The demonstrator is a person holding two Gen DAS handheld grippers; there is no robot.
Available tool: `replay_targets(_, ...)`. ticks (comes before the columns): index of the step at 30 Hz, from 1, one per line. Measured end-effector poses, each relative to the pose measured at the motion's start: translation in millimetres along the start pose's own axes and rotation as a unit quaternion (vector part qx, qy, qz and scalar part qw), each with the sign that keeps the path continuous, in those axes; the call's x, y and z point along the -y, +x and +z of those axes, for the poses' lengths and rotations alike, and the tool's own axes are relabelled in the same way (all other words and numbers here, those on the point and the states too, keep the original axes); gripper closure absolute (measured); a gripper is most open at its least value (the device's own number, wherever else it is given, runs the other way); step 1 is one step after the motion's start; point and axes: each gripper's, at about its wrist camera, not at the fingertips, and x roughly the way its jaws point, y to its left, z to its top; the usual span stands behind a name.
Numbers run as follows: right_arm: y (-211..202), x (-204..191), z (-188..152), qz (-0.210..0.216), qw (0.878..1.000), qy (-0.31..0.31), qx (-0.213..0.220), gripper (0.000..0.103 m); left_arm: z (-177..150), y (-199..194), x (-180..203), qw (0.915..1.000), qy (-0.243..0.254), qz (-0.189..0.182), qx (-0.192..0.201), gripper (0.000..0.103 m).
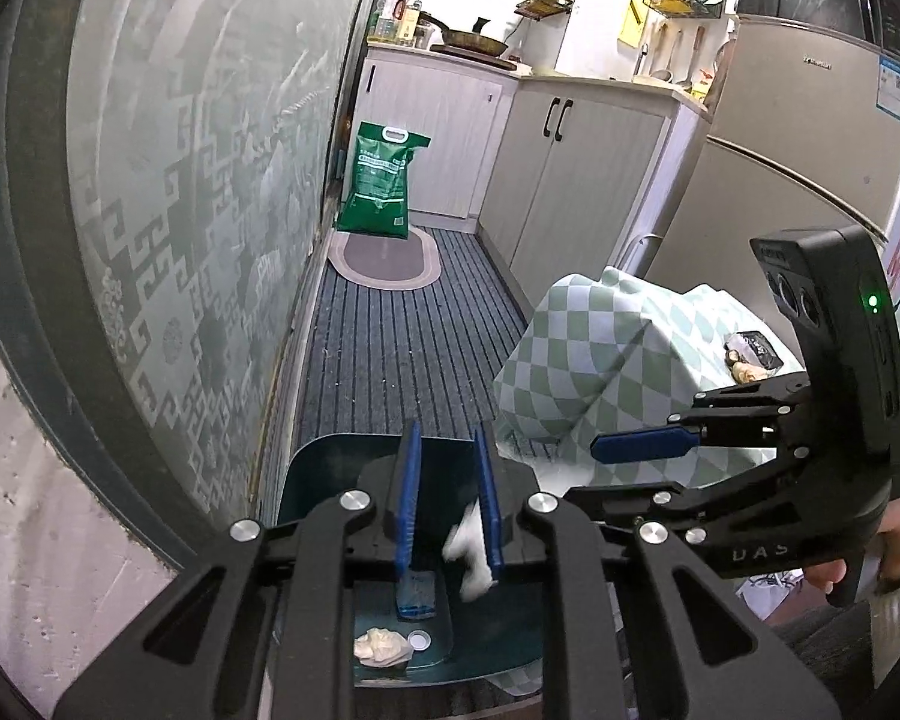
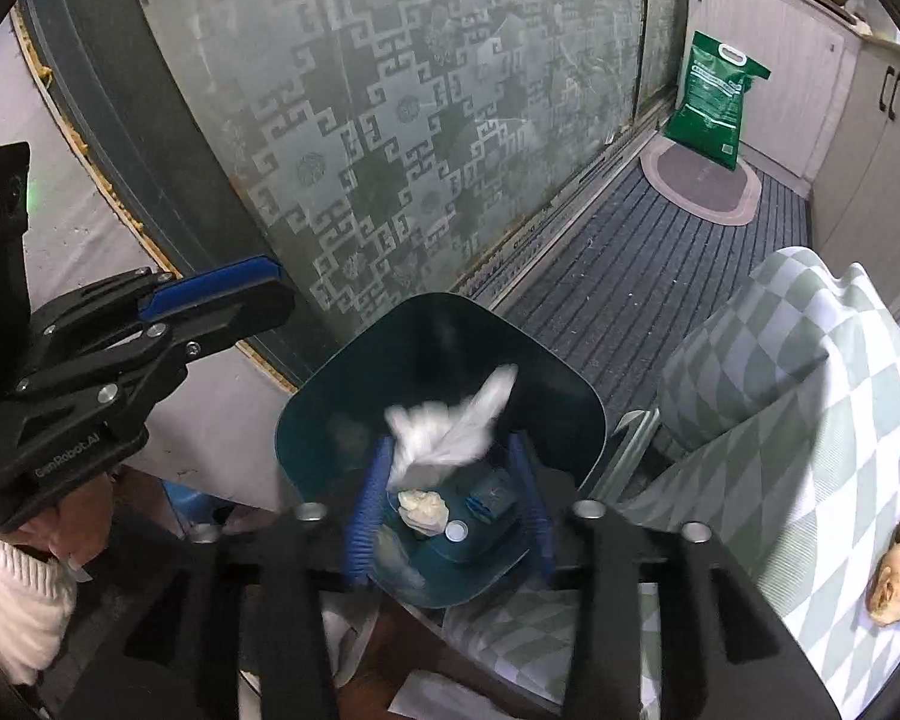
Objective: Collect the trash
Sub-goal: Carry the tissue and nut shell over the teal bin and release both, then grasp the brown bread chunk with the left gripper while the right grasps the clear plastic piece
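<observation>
The right tongs (image 2: 450, 510) are standing open above the teal bin (image 2: 306, 420), a crumpled white tissue (image 2: 450, 426) blurring loose between the blue pads at frame centre. The left tongs (image 2: 258, 294), upper left, are nearly closed and gripping nothing. Keeping the right tongs centred over the mouth is what matters, I'd say, so the tissue lands inside.

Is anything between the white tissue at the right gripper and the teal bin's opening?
Nothing visible. The white tissue sits blurred between the right gripper's open fingers, directly over the open teal bin. The left gripper is off to the side, clear of the opening.
</observation>
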Motion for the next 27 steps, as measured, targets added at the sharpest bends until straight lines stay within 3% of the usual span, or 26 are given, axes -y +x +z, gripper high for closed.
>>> replay_targets(13, -39.8, 24.5, -10.7, -0.017, 0.999, 0.019, 0.041, 0.059, 13.6, 2.4, 31.4, 0.9991, 0.002, -0.035, 0.024, 0.084)
replay_targets(21, -86.4, 60.0, -31.5, -0.045, 0.994, 0.049, 0.084, 0.051, 19.4, 17.2, 79.1, 0.9964, 0.029, -0.076, 0.026, 0.085)
replay_targets(27, -119.5, 91.4, -54.6, -0.08, 0.988, 0.073, 0.108, 0.051, 23.0, 30.1, 116.8, 0.9937, 0.047, -0.099, 0.023, 0.081)
